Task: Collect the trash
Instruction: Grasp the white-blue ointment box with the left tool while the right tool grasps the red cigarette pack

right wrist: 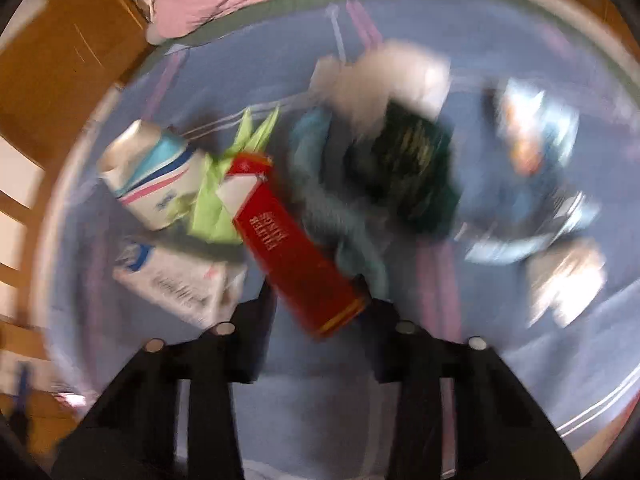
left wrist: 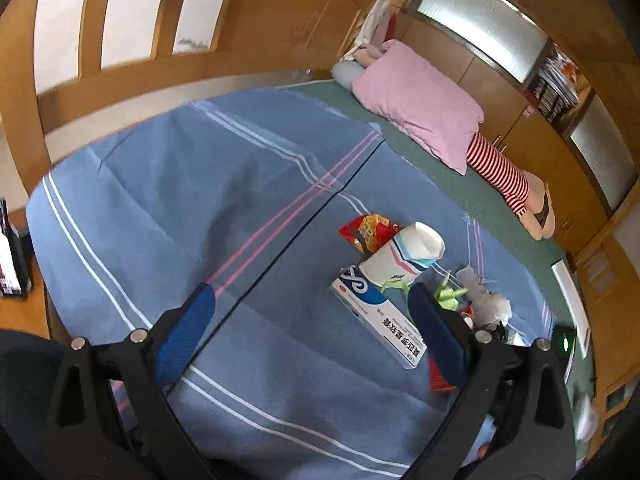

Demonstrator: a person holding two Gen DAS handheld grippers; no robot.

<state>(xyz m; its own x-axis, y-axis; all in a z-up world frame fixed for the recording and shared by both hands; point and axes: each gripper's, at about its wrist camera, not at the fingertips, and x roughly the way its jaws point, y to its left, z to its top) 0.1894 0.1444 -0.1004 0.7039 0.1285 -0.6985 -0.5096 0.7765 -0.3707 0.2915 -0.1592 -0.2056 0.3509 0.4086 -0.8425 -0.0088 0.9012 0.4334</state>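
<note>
A heap of trash lies on the blue striped blanket (left wrist: pixel 160 200). In the left wrist view I see a paper cup (left wrist: pixel 400 252) on its side, a red snack wrapper (left wrist: pixel 368 230), a white and blue medicine box (left wrist: pixel 380 316), green paper scraps (left wrist: pixel 450 292) and crumpled white paper (left wrist: pixel 490 300). My left gripper (left wrist: pixel 312 294) hovers wide open over the blanket, holding nothing, its right finger beside the medicine box. The right wrist view is blurred. There my right gripper (right wrist: pixel 320 306) is shut on the near end of a red box (right wrist: pixel 292 240), among the cup (right wrist: pixel 152 176), green paper (right wrist: pixel 214 204) and a dark green packet (right wrist: pixel 412 168).
A pink pillow (left wrist: pixel 420 108) and a doll in red striped leggings (left wrist: pixel 500 172) lie at the bed's far side. Wooden headboard (left wrist: pixel 280 24) and cupboards (left wrist: pixel 532 152) surround the bed. A bedside table with a black holder (left wrist: pixel 12 256) stands at the left.
</note>
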